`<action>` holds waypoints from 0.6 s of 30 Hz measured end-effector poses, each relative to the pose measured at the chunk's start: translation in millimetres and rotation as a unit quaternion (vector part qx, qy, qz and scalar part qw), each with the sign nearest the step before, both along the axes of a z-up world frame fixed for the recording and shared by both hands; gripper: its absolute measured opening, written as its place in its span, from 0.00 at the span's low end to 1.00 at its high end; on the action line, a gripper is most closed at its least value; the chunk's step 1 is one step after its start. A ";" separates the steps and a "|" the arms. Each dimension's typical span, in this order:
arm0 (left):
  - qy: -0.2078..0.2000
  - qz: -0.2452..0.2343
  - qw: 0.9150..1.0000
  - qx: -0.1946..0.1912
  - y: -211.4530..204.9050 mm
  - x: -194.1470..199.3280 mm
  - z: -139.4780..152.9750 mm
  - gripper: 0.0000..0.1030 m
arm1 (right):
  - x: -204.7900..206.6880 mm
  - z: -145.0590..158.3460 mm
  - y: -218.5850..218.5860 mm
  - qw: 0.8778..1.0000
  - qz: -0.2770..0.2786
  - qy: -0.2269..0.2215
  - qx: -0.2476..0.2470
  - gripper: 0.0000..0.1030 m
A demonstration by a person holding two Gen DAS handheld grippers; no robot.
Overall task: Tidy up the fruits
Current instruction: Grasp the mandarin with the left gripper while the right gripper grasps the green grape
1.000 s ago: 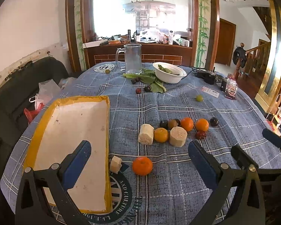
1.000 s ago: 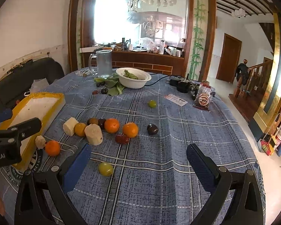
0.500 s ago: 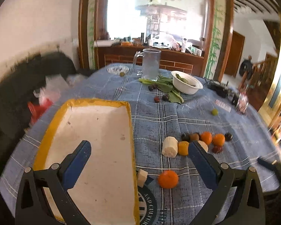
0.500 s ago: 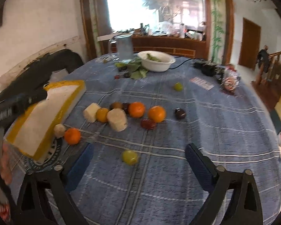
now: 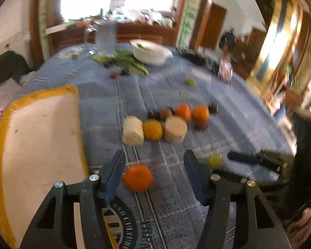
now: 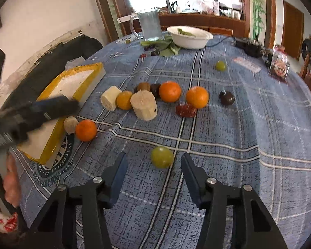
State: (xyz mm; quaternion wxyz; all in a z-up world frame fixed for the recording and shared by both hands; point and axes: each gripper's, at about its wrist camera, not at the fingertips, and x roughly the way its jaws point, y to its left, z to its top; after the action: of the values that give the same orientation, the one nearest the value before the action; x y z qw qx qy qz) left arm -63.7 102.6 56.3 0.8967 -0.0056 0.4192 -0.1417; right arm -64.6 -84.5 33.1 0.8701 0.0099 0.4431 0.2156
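My left gripper (image 5: pixel 154 161) is open, its jaws on either side of an orange tangerine (image 5: pixel 137 177) on the blue plaid cloth, not touching it. My right gripper (image 6: pixel 153 162) is open around a green grape (image 6: pixel 162 157), apart from it. A yellow-rimmed white tray (image 5: pixel 37 137) lies to the left; it also shows in the right wrist view (image 6: pixel 72 83). A cluster of tangerines (image 6: pixel 170 91), pale cane chunks (image 6: pixel 144 105), dark fruits and a red date (image 6: pixel 186 110) sits mid-table. The left wrist view is blurred.
A white bowl (image 6: pixel 189 36) with green leaves, a glass mug (image 6: pixel 148 26) and small dark fruits stand at the far side. A lone green grape (image 6: pixel 221 65) and a dark plum (image 6: pixel 227 98) lie to the right. A black chair (image 6: pixel 58 58) is left of the table.
Both grippers have moved forward and down toward the table and narrowed. The left now frames the near tangerine, the right frames the near green grape.
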 end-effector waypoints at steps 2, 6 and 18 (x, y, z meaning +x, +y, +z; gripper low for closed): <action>0.020 -0.015 1.000 0.013 -7.8 4.6 -11.7 0.56 | 1.8 -3.5 -0.7 1.000 0.001 0.004 0.004 0.53; 0.019 -0.011 0.999 0.041 -12.5 7.2 -19.8 0.56 | 6.3 -10.9 1.9 1.000 0.010 0.021 0.014 0.53; 0.026 -0.004 0.995 0.091 1.0 12.8 -32.8 0.48 | 19.0 -14.7 2.4 1.000 -0.007 0.020 0.002 0.32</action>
State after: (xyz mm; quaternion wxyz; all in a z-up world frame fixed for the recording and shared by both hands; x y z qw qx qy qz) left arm -50.9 103.5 23.5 0.8819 0.0742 0.4534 -0.1061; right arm -45.6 -82.1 18.4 0.8625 0.0196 0.4600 0.2100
